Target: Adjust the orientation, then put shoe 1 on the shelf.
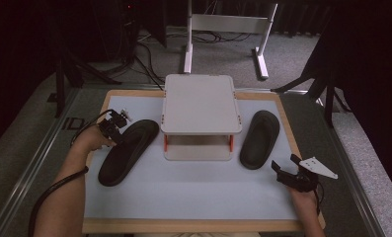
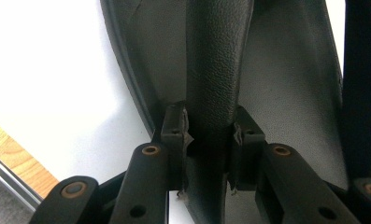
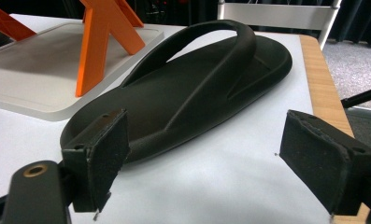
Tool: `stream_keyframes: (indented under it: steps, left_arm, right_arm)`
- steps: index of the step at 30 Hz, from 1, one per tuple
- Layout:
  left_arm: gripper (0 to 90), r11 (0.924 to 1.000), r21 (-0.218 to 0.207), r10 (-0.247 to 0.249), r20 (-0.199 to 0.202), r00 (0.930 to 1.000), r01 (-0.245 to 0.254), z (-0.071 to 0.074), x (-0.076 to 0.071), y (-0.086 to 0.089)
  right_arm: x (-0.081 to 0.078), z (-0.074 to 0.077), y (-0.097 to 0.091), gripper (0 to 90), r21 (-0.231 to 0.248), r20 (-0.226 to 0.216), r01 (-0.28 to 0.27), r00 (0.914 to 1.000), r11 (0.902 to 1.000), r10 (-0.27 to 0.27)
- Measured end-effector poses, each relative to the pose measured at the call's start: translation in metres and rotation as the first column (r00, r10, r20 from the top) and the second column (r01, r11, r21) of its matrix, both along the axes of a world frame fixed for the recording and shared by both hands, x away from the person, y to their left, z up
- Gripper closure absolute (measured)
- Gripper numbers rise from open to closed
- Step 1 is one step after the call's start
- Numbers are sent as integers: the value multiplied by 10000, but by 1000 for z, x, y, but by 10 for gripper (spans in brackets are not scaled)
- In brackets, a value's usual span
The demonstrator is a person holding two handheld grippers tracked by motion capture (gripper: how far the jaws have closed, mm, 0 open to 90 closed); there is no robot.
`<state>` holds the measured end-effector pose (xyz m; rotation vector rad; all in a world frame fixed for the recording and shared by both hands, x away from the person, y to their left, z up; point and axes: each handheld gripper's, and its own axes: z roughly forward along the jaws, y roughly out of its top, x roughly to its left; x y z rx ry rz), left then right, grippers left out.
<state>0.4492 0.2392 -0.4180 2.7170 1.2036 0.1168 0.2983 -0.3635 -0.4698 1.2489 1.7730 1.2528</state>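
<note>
Left hand-held gripper [image 2: 210, 135]: clamped on strap of black rubber flip-flop [image 1: 127, 150], left of grey two-tier shoe rack [image 1: 200, 103].
Right hand-held gripper [image 3: 211, 163]: jaws apart, empty.
Done: first grasp.
Left: racking both; second flip-flop [image 1: 259, 138] untouched, right of rack.

2 black flip-flops [image 1: 128, 151] [image 1: 260, 138] flank a grey 2-tier stand [image 1: 200, 106]; left tongs [image 1: 115, 122] meet one, right tongs [image 1: 284, 173] hover apart.

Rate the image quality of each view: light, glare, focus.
High view: table evenly lit, surroundings dark, slightly soft. Left gripper view: white surface blown out by glare, the strap between the left gripper pads sharp. Right gripper view: right flip-flop sharp, right gripper pads near and softer.
</note>
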Motion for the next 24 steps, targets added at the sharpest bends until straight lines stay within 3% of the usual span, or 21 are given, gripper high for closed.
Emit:
stream_keyframes:
  steps: [3, 5, 6, 11, 13, 16, 18, 20, 23, 24]
  left_arm:
    - [703, 9994, -171, 301, -34, 9995, -301, 1, -1, 0]
    - [561, 9955, -180, 927, 39, 9957, -926, 5, -1, 2]
    - [542, 9918, -446, 1195, 5, 9928, -1194, 8, -1, 4]
    - [388, 9791, -823, 1872, 85, 9823, -1859, 25, -8, 13]
    - [385, 9802, -746, 1852, 175, 9826, -1834, 29, -13, 14]
    - [371, 9804, -996, 1734, 242, 9846, -1702, 35, -28, 15]
    - [371, 9797, -1151, 1684, 263, 9854, -1643, 35, -37, 13]
    - [371, 9825, -1003, 1613, 346, 9863, -1571, 33, -47, 10]
    - [372, 9827, -1051, 1567, 330, 9871, -1525, 32, -50, 9]
    - [372, 9868, -1096, 1235, 308, 9919, -1195, 28, -62, 0]
  right_arm:
    - [0, 0, -1, 153, 61, -78, -46, 10000, 10000, 46]
    - [0, 1, -1, 153, 149, -78, -42, 10000, 9999, 43]
    - [0, 1, -1, 152, 220, -119, -84, 9999, 9997, 87]
    - [1, 1, -2, 152, 262, -156, -69, 9999, 9996, 73]
    - [0, 1, -2, 152, 284, -152, -77, 9999, 9996, 81]
    - [0, 1, -2, 152, 287, -165, -108, 9998, 9995, 113]
    - [0, 1, -2, 152, 276, -155, -151, 9998, 9995, 155]
    - [0, 1, -1, 151, 265, -169, -195, 9997, 9995, 200]
    - [1, 1, -1, 152, 242, -179, -198, 9996, 9995, 202]
    - [1, 1, -1, 151, 219, -186, -205, 9996, 9995, 209]
